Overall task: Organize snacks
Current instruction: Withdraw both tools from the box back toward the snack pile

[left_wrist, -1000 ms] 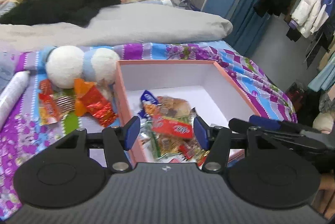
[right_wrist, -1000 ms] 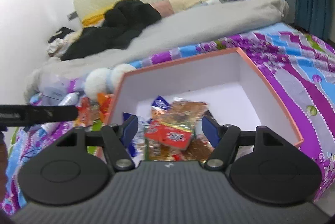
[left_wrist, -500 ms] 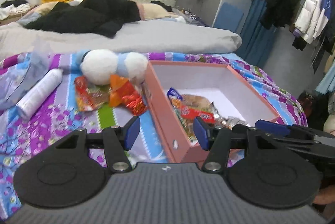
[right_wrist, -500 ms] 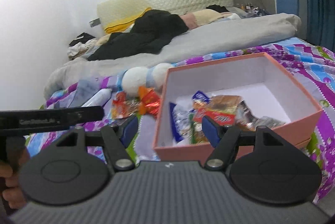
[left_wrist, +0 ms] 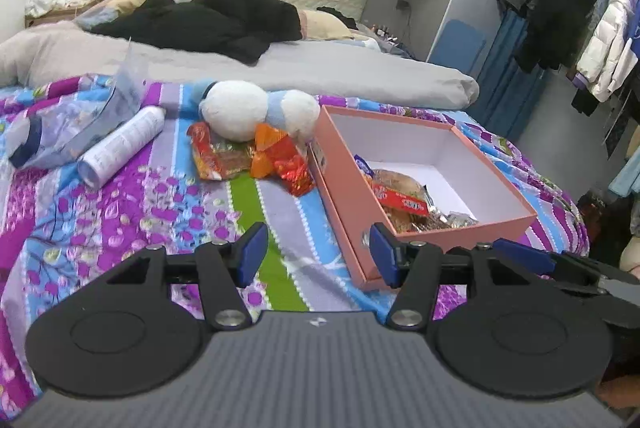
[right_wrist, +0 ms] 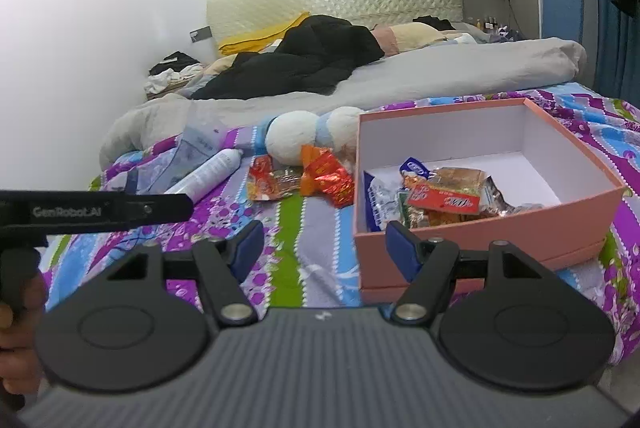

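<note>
A pink box [left_wrist: 472, 230] [right_wrist: 500, 232] with a white inside sits on the patterned bedspread and holds several snack packets [left_wrist: 404, 202] [right_wrist: 440, 198]. Loose red and orange snack packets [left_wrist: 256, 160] [right_wrist: 316, 176] lie on the spread left of the box, in front of a white plush toy [left_wrist: 256, 108] [right_wrist: 308, 136]. My left gripper [left_wrist: 318, 254] is open and empty, hovering over the spread near the box's front left corner. My right gripper [right_wrist: 324, 246] is open and empty too, beside the box's front wall. The left gripper's body [right_wrist: 96, 210] shows at the left edge of the right wrist view.
A white spray can [left_wrist: 124, 144] [right_wrist: 208, 172] and a clear plastic bag [left_wrist: 72, 124] lie at the left of the spread. Behind them are a grey duvet [left_wrist: 320, 68] and black clothes [left_wrist: 208, 16]. Hanging coats [left_wrist: 600, 40] fill the right side past the bed's edge.
Both grippers have pulled back and left from over the box. The box, which filled the view, now sits to the right, and the spread and loose packets have come into view.
</note>
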The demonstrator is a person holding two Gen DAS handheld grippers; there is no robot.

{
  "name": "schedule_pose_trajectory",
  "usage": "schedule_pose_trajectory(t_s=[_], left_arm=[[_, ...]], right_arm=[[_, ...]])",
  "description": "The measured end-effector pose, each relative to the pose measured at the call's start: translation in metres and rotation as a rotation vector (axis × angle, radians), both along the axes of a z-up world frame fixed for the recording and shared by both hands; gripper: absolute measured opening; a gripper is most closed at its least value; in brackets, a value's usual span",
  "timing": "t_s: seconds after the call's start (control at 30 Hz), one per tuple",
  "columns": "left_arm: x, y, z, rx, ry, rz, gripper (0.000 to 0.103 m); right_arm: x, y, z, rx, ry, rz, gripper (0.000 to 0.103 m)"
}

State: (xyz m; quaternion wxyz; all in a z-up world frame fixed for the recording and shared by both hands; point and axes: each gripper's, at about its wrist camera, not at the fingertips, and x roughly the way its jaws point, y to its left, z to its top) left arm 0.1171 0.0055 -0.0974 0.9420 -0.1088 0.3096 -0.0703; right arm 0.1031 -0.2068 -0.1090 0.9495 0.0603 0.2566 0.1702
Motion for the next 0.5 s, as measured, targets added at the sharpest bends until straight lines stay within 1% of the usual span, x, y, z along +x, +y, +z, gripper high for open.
schedule_pose_trajectory(t_s=[0.1, 0.17, 0.3, 0.5], left_arm=[[-0.011, 0.003, -0.005, 0.000, 0.004, 0.009, 0.062], [-0.017, 0.007, -0.010, 0.002, 0.008, 0.021, 0.066], [-0.022, 0.015, -0.016, -0.005, 0.023, 0.033, 0.066], [-0.021, 0.026, -0.022, -0.008, 0.020, 0.054, 0.066]], right_arm=[[-0.011, 0.007, -0.004, 0.006, 0.004, 0.021, 0.069], [-0.016, 0.011, -0.007, 0.012, 0.012, 0.043, 0.069], [-0.025, 0.020, -0.012, -0.013, 0.013, 0.073, 0.069], [-0.024, 0.033, -0.018, -0.045, 0.025, 0.088, 0.069]])
